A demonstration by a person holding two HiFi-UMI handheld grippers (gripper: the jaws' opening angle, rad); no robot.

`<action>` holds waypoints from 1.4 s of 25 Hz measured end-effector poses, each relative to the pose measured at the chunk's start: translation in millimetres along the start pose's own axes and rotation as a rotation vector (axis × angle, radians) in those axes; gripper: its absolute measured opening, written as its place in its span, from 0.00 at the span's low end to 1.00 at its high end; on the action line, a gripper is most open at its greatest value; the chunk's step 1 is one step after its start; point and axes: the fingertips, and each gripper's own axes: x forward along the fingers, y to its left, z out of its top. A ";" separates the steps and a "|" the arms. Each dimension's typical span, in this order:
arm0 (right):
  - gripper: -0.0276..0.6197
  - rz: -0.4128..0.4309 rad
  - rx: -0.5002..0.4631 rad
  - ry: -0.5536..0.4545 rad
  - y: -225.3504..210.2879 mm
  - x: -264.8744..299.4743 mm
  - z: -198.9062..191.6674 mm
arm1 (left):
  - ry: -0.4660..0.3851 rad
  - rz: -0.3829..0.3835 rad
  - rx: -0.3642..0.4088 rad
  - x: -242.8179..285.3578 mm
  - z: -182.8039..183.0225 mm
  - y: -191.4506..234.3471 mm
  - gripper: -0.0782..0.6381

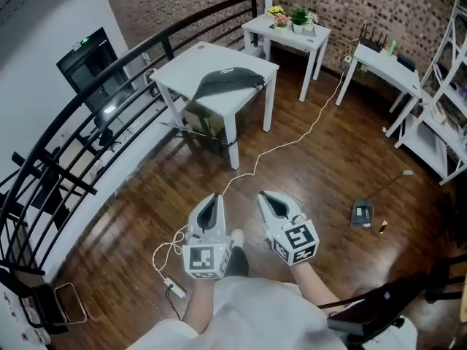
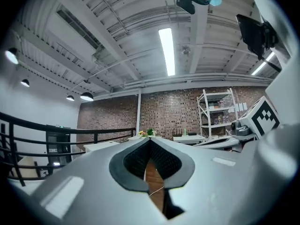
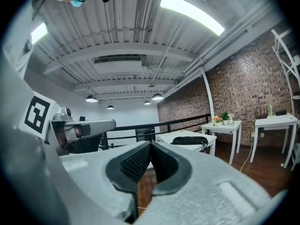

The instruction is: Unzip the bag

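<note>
A dark grey bag [image 1: 228, 81] lies flat on a white square table [image 1: 182, 65] well ahead of me in the head view; the same bag [image 3: 189, 140] shows far off past the right jaws. Both grippers hang low in front of the person, far short of the table. My left gripper [image 1: 213, 198] is shut with nothing in it, tips touching. My right gripper [image 1: 267, 197] beside it is shut and empty too. In the left gripper view the left gripper [image 2: 150, 140] points toward the far brick wall.
A black railing [image 1: 109, 115] runs along the left side. A white cable [image 1: 292, 143] snakes over the wood floor to a power strip [image 1: 175, 289]. A second white table with flowerpots [image 1: 288, 29], a desk [image 1: 379, 64] and shelving [image 1: 445, 115] stand beyond. A small device [image 1: 362, 213] lies on the floor at right.
</note>
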 end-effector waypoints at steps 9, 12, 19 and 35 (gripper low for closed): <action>0.02 0.008 -0.112 0.009 -58.9 169.5 63.6 | -0.083 -0.062 -0.040 151.5 37.0 103.5 0.13; 0.02 0.019 -0.146 -0.039 -71.7 207.8 88.9 | -0.059 -0.065 -0.034 196.5 41.7 129.4 0.13; 0.02 -0.057 -0.140 -0.040 -146.2 249.3 96.2 | 0.008 -0.108 -0.033 283.8 9.2 134.4 0.13; 0.02 -0.035 -0.106 0.034 -404.4 390.8 93.4 | 0.090 -0.035 -0.034 555.5 -41.4 126.6 0.13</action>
